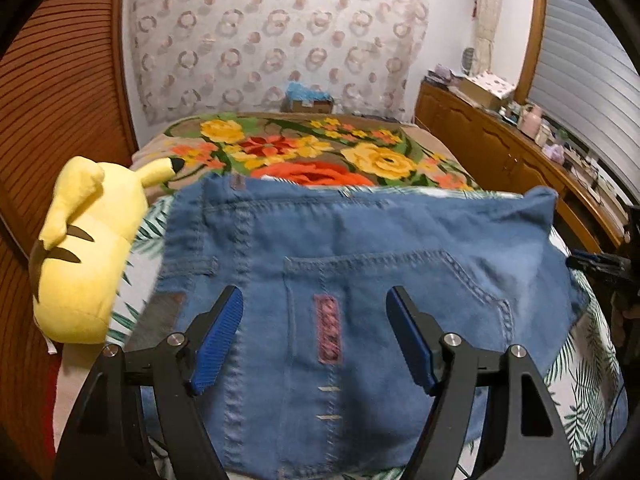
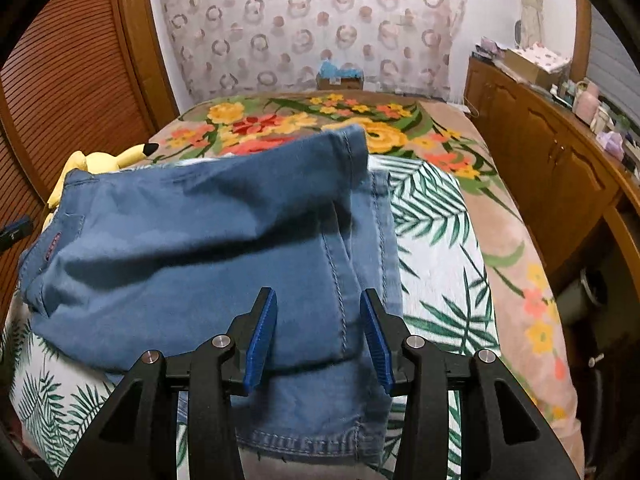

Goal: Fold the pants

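Both grippers tilt downward over folded blue jeans (image 1: 360, 264) lying on the leaf-print sheet (image 2: 436, 240) of the bed. Left gripper (image 1: 316, 336) fingers spread wide, empty; right gripper (image 2: 318, 336) fingers parted, gripping nothing.

My left gripper (image 1: 316, 320) points fwd and down, jaws wide apart, blue pads (image 1: 218, 340) clear of everything, nothing pinched btw them. My right gripper (image 2: 318, 322) tilts down about the same, jaws parted but narrower than the left, pads (image 2: 262, 340) bare, no grip. In the left view the right gripper's tip shows at the far right edge.
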The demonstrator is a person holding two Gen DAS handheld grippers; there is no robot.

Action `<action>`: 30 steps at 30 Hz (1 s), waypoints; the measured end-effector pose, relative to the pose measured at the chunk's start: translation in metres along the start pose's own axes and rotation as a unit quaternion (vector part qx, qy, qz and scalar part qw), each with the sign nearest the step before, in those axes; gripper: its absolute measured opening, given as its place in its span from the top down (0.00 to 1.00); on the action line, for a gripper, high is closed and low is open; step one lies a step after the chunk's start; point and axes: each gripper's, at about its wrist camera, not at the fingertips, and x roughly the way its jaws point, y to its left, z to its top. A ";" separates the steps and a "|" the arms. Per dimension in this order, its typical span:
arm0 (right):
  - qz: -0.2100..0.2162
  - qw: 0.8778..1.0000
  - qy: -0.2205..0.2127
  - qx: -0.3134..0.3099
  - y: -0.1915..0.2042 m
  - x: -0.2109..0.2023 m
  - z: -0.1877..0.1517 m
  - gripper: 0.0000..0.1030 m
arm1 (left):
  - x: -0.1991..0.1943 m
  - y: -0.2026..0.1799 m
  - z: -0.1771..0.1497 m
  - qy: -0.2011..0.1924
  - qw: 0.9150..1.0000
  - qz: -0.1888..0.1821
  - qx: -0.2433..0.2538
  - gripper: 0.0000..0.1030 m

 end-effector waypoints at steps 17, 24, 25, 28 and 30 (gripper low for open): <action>0.004 1.000 0.025 0.011 0.007 0.017 -0.001 0.56 | 0.026 -0.013 -0.025 0.051 0.999 -0.001 0.011 0.27; 0.008 0.999 0.030 0.009 0.007 0.015 -0.006 0.63 | 0.031 -0.013 -0.029 0.047 0.999 -0.001 0.013 0.26; 0.004 0.999 0.032 0.007 0.007 0.015 -0.007 0.69 | 0.031 -0.014 -0.029 0.045 0.999 0.000 0.017 0.26; 0.000 0.999 0.035 0.007 0.005 0.014 -0.007 0.78 | 0.032 -0.015 -0.031 0.041 0.999 0.001 0.021 0.24; -0.002 0.999 0.032 0.003 0.005 0.009 -0.006 0.84 | 0.031 -0.015 -0.032 0.041 0.999 0.000 0.022 0.24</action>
